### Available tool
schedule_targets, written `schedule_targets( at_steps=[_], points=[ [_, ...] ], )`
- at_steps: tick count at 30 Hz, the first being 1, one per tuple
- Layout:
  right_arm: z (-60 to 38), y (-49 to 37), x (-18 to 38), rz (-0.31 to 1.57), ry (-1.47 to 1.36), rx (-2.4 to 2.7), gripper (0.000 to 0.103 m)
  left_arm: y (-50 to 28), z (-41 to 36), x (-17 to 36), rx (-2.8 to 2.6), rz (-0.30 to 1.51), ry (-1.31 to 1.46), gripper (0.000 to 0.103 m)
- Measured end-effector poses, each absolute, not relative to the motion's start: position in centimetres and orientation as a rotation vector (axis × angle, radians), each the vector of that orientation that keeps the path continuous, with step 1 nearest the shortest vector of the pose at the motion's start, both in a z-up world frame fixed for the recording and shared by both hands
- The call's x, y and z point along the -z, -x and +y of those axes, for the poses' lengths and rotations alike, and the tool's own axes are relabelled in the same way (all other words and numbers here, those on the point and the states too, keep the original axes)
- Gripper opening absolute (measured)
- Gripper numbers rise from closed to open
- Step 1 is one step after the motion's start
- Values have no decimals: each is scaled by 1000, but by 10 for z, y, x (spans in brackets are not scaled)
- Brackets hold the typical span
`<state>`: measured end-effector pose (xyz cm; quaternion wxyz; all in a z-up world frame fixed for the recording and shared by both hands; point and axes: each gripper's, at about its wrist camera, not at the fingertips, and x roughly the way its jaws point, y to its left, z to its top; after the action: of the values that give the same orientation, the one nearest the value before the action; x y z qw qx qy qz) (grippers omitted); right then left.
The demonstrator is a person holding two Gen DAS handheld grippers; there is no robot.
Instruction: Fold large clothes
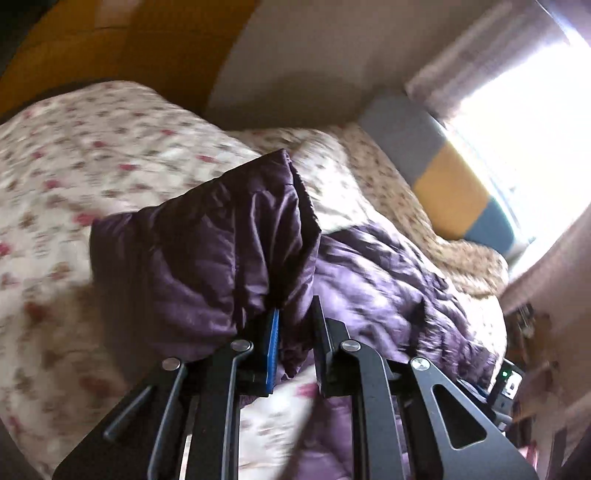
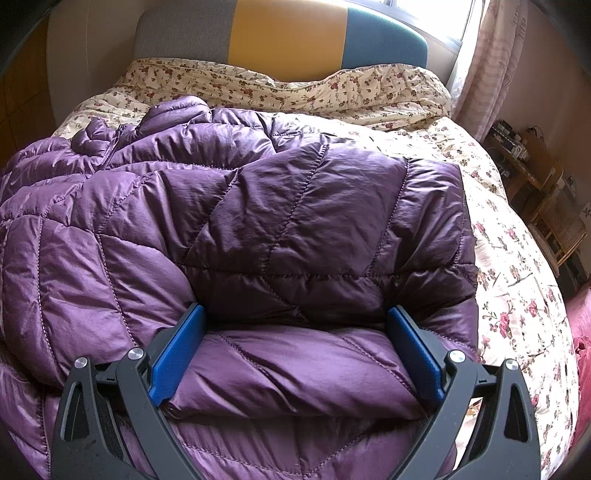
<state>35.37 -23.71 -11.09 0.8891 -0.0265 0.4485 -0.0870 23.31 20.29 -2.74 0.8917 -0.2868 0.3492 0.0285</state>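
Pinching purple jacket in left gripper above floral duvet.

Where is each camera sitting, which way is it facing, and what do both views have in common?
Left wrist: sits on the left tool, looking down across the floral bedspread toward a wall; its black fingers pinch a lifted fold of the purple quilted puffer jacket.
Right wrist: sits on the right tool, facing the grey, yellow and blue headboard; its wide-apart blue pads flank a puffy fold of the jacket lying on the bed.
Shared: the jacket, the bedspread, the headboard, the bright window.
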Motion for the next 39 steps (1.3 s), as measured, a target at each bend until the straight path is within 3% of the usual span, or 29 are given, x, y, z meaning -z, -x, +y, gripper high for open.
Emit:
schedule_targets(
  at_steps=[9, 13, 14, 20, 27, 28, 32, 36, 39],
  points=[
    [-238, -354, 111, 932, 53, 180, 97, -308, 86, 28, 192, 792, 491, 15],
    [-239, -354, 111, 931, 52, 180, 97, -331, 33, 32, 300, 824, 462, 10],
    [-239, -354, 111, 932, 53, 180, 97, -333, 26, 33, 318, 827, 459, 3],
    [-240, -354, 111, 931, 49, 179, 97, -347, -36, 45, 459, 878, 400, 2],
    [-240, -355, 112, 932, 50, 179, 97, -333, -19, 53, 381, 876, 403, 3],
    [-240, -355, 111, 932, 51, 181, 97, -330, -10, 55, 356, 880, 411, 5],
    [-237, -356, 111, 938, 65, 188, 97, -311, 23, 59, 277, 860, 440, 34],
    [-231, -356, 106, 933, 79, 200, 95, -289, 51, 61, 212, 846, 437, 34],
    [-224, -354, 96, 922, 58, 194, 88, -272, 60, 62, 183, 828, 400, 34]
  ],
)
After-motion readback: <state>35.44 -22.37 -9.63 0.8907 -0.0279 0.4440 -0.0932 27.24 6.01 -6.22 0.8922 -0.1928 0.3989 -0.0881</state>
